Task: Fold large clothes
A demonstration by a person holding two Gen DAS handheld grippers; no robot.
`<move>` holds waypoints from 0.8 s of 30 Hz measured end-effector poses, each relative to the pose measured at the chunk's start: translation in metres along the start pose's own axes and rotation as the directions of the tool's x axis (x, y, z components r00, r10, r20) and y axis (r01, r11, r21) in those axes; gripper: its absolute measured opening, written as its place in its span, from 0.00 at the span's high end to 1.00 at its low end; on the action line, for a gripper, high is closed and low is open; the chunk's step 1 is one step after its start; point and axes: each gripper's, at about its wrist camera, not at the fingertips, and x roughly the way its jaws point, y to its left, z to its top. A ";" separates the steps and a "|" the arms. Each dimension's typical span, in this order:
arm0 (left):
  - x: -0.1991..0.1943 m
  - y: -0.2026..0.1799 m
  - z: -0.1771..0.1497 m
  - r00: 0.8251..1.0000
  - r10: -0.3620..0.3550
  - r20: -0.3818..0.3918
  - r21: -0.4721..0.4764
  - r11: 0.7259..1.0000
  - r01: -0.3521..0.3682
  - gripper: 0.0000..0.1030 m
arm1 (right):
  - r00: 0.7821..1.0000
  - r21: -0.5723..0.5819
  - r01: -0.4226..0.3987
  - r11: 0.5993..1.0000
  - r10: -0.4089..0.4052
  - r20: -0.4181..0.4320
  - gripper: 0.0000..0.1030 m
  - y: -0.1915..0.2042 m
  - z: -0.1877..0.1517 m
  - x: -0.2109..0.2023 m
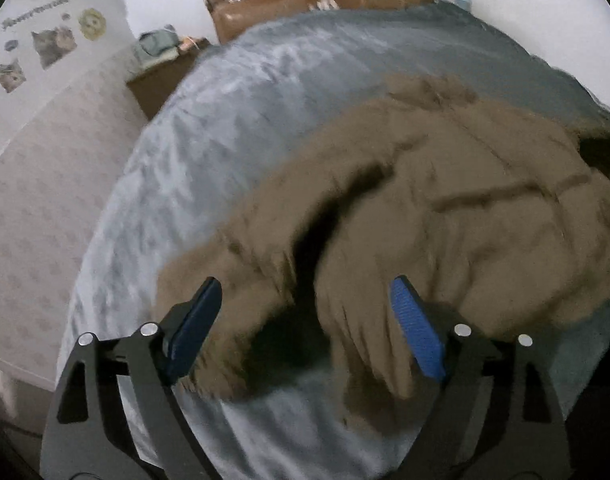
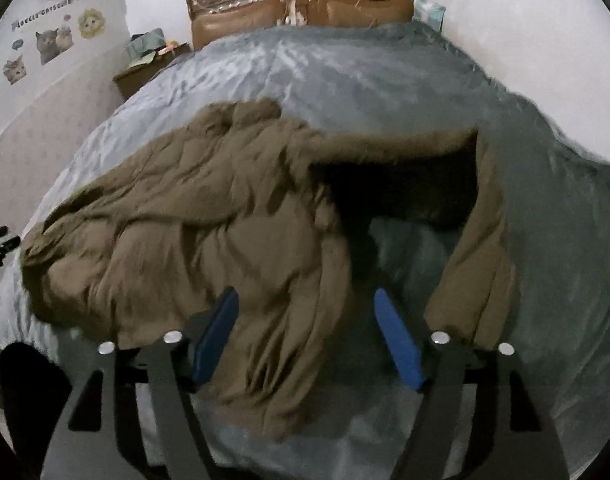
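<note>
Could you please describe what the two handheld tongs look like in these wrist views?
Both the left tongs and right tongs look alike: black angular linkage arms, round silver pivot pins and flat blue ribbed pads. No cables, markings or sleeves show.

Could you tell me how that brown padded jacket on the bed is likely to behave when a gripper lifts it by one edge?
The brown jacket will probably sag and drape, since it lies crumpled in soft folds on the grey bedspread. Its quilted bulk suggests it is light for its size. One flap already stands open, so loose parts may swing.

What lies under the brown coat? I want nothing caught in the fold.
Only the grey bedspread shows around and below the brown coat. Anything beneath its bulk is hidden.
</note>
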 end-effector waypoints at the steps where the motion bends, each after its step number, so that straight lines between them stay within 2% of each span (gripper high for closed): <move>1: 0.003 0.005 0.013 1.000 0.010 0.017 -0.013 1.000 -0.010 0.14 | 1.000 -0.012 0.001 1.000 -0.001 0.011 0.23 0.001 0.013 0.004; 4: 0.017 0.028 0.045 0.996 0.079 0.048 -0.032 0.996 -0.078 0.03 | 0.999 -0.041 0.016 0.999 -0.014 0.044 0.16 0.003 0.057 0.019; 7: 0.055 0.034 0.081 0.995 0.101 0.004 -0.022 0.995 -0.101 0.03 | 0.996 -0.052 0.039 0.998 -0.035 0.078 0.12 0.001 0.100 0.044; 9: 0.082 0.034 0.100 0.989 0.146 -0.027 -0.014 0.989 -0.146 0.03 | 0.998 -0.025 0.035 0.999 -0.034 0.047 0.12 -0.006 0.130 0.077; 10: 0.096 0.034 0.108 0.988 0.147 -0.039 -0.008 0.989 -0.147 0.03 | 0.999 -0.011 0.044 0.999 -0.044 0.028 0.12 -0.008 0.140 0.095; 13: 0.143 0.035 0.116 0.970 0.193 -0.149 0.010 0.981 -0.194 0.03 | 0.995 0.019 0.067 0.998 -0.066 -0.074 0.12 -0.018 0.155 0.147; 15: 0.174 0.039 0.108 0.956 0.187 -0.225 -0.009 0.981 -0.194 0.03 | 0.980 0.023 0.123 0.992 -0.118 -0.159 0.12 -0.024 0.153 0.180; 17: 0.203 0.048 0.089 0.933 0.137 -0.332 -0.052 0.985 -0.163 0.07 | 0.966 0.028 0.125 0.992 -0.116 -0.231 0.12 -0.029 0.141 0.210; 18: 0.218 0.050 0.075 0.921 0.076 -0.383 -0.090 0.989 -0.119 0.12 | 0.958 0.033 0.118 0.992 -0.105 -0.267 0.13 -0.030 0.132 0.222; 19: 0.227 0.051 0.064 0.910 0.043 -0.412 -0.110 0.989 -0.096 0.21 | 0.947 0.036 0.105 0.994 -0.089 -0.308 0.19 -0.030 0.122 0.234; 20: 0.233 0.049 0.053 0.908 0.033 -0.417 -0.117 0.989 -0.090 0.23 | 0.933 0.034 0.071 0.997 -0.055 -0.355 0.30 -0.028 0.108 0.249; 21: 0.232 0.045 0.049 0.915 0.054 -0.399 -0.103 0.989 -0.103 0.26 | 0.931 0.026 0.051 0.998 -0.038 -0.363 0.34 -0.026 0.100 0.254; 22: 0.231 0.043 0.049 0.919 0.062 -0.389 -0.098 0.989 -0.109 0.41 | 0.935 0.008 0.038 0.999 -0.033 -0.353 0.50 -0.021 0.096 0.256; 23: 0.227 0.040 0.051 0.924 0.062 -0.378 -0.096 0.990 -0.106 0.53 | 0.942 -0.020 0.029 0.999 -0.034 -0.334 0.69 -0.016 0.095 0.254; 24: 0.222 0.039 0.056 0.928 0.059 -0.367 -0.096 0.990 -0.101 0.74 | 0.947 -0.033 0.025 0.999 -0.035 -0.321 0.79 -0.012 0.098 0.251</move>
